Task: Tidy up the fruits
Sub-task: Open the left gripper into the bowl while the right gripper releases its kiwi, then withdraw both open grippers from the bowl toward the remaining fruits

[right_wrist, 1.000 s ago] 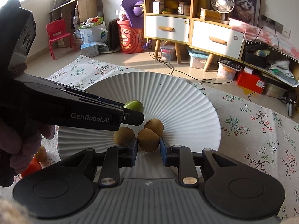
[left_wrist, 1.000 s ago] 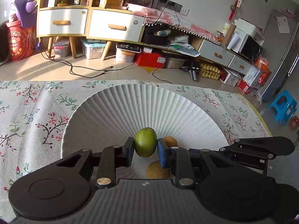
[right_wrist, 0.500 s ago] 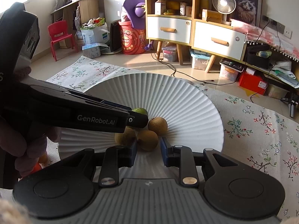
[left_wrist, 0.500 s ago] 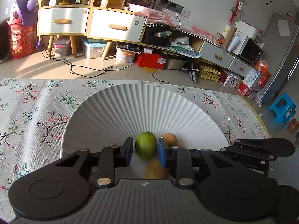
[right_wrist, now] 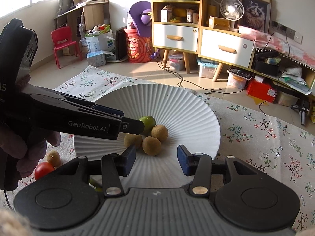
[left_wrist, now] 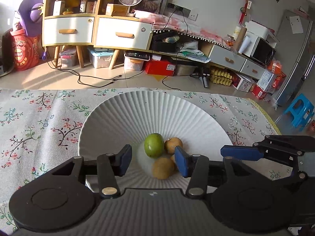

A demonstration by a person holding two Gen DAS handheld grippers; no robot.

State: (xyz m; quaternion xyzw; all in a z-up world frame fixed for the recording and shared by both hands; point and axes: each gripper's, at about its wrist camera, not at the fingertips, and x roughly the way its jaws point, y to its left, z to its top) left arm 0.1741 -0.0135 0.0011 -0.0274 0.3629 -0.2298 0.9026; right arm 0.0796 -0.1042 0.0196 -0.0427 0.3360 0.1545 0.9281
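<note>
A white ribbed plate [left_wrist: 118, 116] sits on the floral cloth. In its hollow lie a green fruit [left_wrist: 154, 145] and three brown round fruits [left_wrist: 161, 168], all touching. My left gripper [left_wrist: 153, 160] hangs just over them, its jaws opening. The green fruit rests free between and ahead of the blue pads. In the right wrist view my right gripper [right_wrist: 156, 158] is also opening, and the nearest brown fruit [right_wrist: 152, 146] lies loose just ahead of its pads. The left gripper [right_wrist: 135, 126] reaches in from the left and covers part of the green fruit [right_wrist: 148, 121].
On the floral cloth [right_wrist: 265, 137], left of the plate [right_wrist: 177, 102], lie a red tomato [right_wrist: 44, 170] and another brown fruit [right_wrist: 53, 157], below the person's hand [right_wrist: 29, 149]. The cloth's far edge drops to a floor with cabinets [left_wrist: 94, 31] and cables.
Both grippers have let go. The left jaws spread off the green fruit and the right jaws off a brown fruit. Both fruits now rest in the plate.
</note>
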